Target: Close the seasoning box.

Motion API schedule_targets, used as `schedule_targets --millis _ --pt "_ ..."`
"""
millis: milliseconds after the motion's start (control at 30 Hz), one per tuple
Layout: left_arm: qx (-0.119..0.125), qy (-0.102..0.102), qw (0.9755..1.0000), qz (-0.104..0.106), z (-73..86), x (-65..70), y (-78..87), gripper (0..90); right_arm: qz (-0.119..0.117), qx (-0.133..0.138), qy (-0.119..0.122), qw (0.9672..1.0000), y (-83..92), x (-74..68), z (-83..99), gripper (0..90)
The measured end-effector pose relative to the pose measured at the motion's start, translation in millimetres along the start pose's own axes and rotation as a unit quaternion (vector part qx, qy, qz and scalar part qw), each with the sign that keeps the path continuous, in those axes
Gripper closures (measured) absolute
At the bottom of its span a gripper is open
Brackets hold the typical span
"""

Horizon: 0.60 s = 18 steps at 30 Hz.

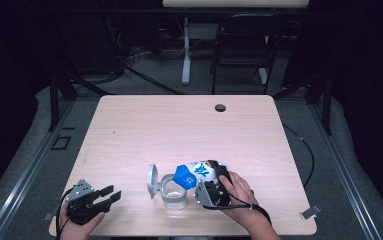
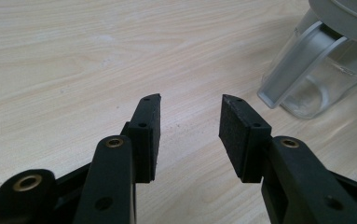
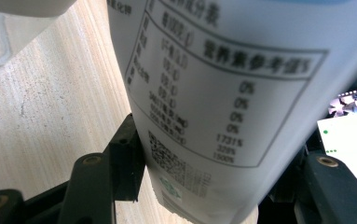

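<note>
Right hand-held gripper clamps the carton, tipped spout-down over the open-lidded jug, pour looks underway; left hand-held gripper idle, jaws wide.

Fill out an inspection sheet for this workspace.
Surface: pale wood table, round grommet hole near the far edge.
Job's things: blue-and-white carton tipped over a clear container whose grey lid is flipped open.
Clutter: nothing seen.
Grippers: right hand-held gripper shut on the carton; left hand-held gripper open, empty.
Cables: one trails from each gripper; more on the floor.
Surroundings: dark room, chair, desk leg.
</note>
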<state>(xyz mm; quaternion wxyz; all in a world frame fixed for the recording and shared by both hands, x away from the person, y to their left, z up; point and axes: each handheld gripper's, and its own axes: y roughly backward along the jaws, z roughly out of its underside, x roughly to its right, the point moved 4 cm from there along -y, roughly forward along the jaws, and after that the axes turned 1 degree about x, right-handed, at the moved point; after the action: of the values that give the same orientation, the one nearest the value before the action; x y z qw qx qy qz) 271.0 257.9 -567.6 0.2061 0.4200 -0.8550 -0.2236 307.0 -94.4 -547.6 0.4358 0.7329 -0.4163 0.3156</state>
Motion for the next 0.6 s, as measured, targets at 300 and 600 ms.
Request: schedule_targets --millis 300,600 --pt "-0.001 0.0 1.0 0.0 0.0 0.0 0.0 59.3 0.002 -0.003 0.02 0.9998 -1.1 -0.3 0.6 42.3" --pt "0.002 0.001 1.0 0.001 -0.3 0.1 0.4 59.2 0.01 -0.007 0.039 0.9992 -0.9 0.0 0.4 42.4"
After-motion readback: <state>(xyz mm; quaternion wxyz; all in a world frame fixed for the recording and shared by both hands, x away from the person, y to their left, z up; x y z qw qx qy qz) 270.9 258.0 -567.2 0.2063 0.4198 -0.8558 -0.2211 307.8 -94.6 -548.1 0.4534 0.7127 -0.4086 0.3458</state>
